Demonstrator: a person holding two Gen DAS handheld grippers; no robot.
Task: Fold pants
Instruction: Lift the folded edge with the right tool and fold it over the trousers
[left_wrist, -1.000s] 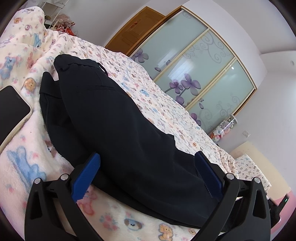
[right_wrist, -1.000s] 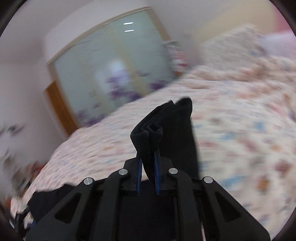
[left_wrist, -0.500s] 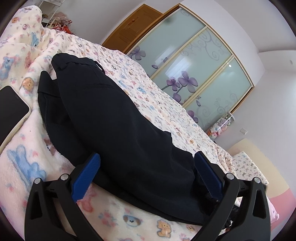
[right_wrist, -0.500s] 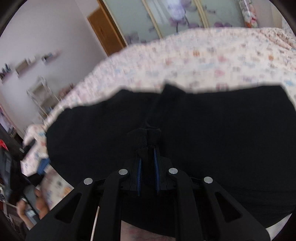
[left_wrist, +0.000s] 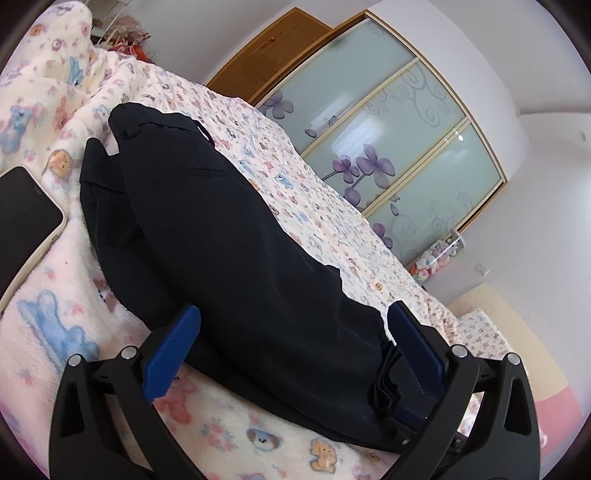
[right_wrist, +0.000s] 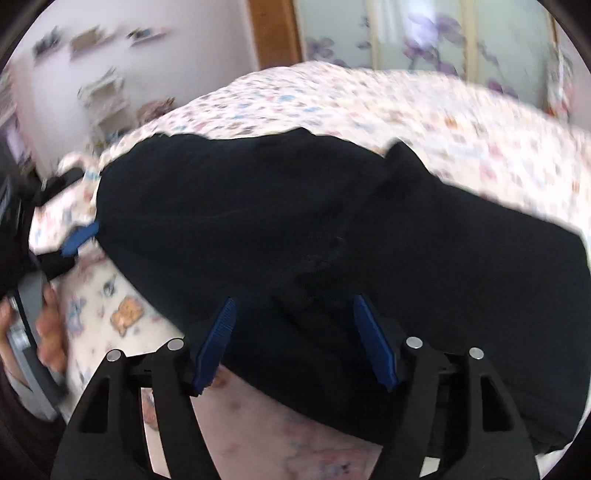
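In the left wrist view, the left gripper (left_wrist: 291, 343) stands wide open over the dark pants (left_wrist: 207, 236), gripping nothing; a phone (left_wrist: 26, 210) lies to its left on the printed blanket (left_wrist: 55, 325). In the right wrist view, the right gripper (right_wrist: 299, 339) has just been opening, with the fabric loose between its fingers. It should lift straight off without dragging the fold. A wardrobe (right_wrist: 424, 33) stands behind.

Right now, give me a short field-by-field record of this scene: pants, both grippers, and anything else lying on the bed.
pants: black pants, doubled over, lying on the printed blanket
left gripper: left gripper open, jaws straddling the near edge of the fabric
right gripper: right gripper has just been opening, pads apart, with bunched fabric lying between them
other item: phone flat on the blanket beside the pants
background: sliding wardrobe doors with purple flowers
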